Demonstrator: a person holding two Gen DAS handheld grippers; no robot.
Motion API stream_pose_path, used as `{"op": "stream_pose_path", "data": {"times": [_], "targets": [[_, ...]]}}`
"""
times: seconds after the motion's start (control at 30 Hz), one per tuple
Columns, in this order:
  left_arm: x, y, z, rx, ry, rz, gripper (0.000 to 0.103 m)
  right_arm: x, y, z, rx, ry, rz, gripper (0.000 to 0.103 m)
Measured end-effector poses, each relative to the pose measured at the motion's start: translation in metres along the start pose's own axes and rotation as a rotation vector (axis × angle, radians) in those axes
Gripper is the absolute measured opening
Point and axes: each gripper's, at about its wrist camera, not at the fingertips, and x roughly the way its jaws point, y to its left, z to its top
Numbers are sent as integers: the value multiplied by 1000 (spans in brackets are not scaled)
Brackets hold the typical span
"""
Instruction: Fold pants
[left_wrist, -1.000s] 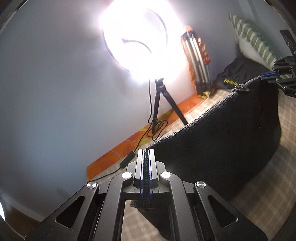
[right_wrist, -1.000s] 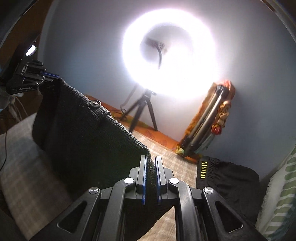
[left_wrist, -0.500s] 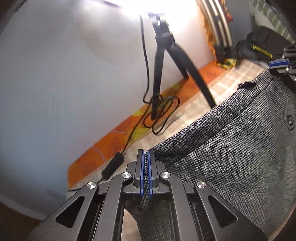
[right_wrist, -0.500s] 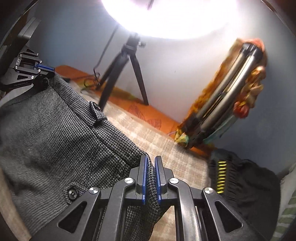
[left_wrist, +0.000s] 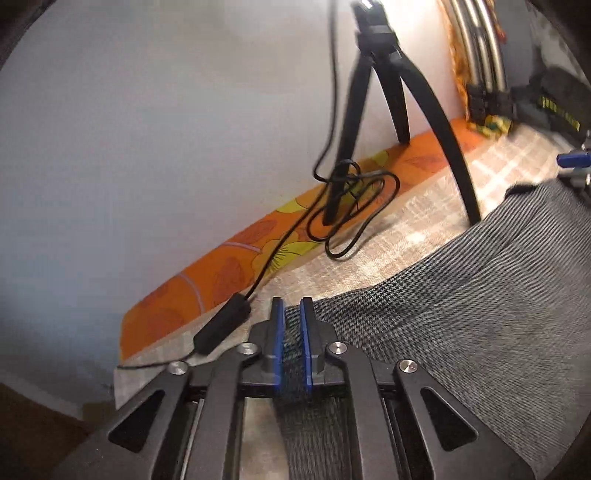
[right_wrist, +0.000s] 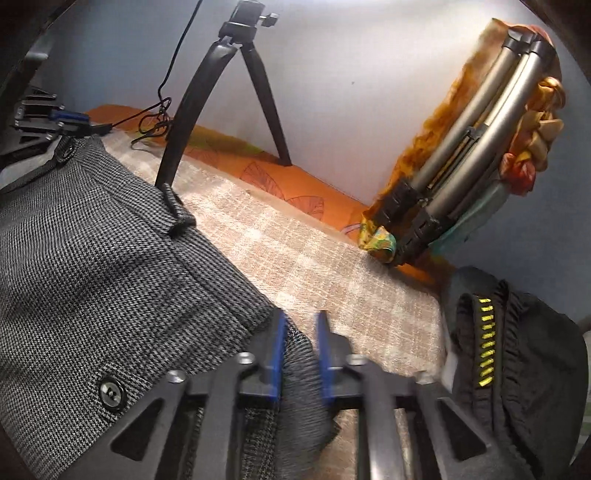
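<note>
Grey houndstooth pants (left_wrist: 461, 306) lie spread on the checked bed cover (left_wrist: 406, 236), waistband toward the wall. My left gripper (left_wrist: 291, 314) has its blue pads parted a little, with the waistband's left corner lying between them. My right gripper (right_wrist: 301, 325) has its jaws parted wider, the waistband's right corner (right_wrist: 299, 354) loose between them. The pants (right_wrist: 92, 266) show a belt loop (right_wrist: 177, 210) and a black button (right_wrist: 110, 392). Each gripper shows at the edge of the other's view: the right one (left_wrist: 574, 162), the left one (right_wrist: 55, 118).
A black tripod (left_wrist: 384, 103) with a coiled cable (left_wrist: 351, 210) stands by the wall on an orange flowered sheet (left_wrist: 229, 273). A folded metal stand wrapped in cloth (right_wrist: 472, 158) leans on the wall. Black clothing with a yellow-marked band (right_wrist: 491, 354) lies at the right.
Both grippers came down from holding the pants up in the air to the bed. The pants now lie flat. Both sets of jaws have opened from shut on the waistband.
</note>
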Motion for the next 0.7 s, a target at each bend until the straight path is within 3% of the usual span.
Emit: {"op": "stream_pose_path", "data": {"times": [0.13,0.17,0.2,0.23,0.37,0.43,0.53,0.7], "targets": [[-43,25,-11,-72,-46,-17,34,-34,-19,-8,81,-36,-14,42],[-56,33,-17,-109,-51,-43,44,-44,-24,-12,115,-45,-2,45],[-67,40,-23,-136,-52,-63,50,-56,-29,-17,158,-54,21,52],[-78,46,-30,-157,-57,-77,51,-70,-32,-25,205,-65,50,60],[-121,53,-68,-237,-65,-124,55,-117,-24,-57,301,-89,105,69],[-127,50,-83,-291,-55,-163,61,-135,-14,-74,333,-84,125,78],[-143,48,-115,-354,-40,-194,62,-150,0,-99,389,-72,172,86],[-148,30,-149,-450,-6,-240,63,-156,16,-138,472,-23,253,86]]}}
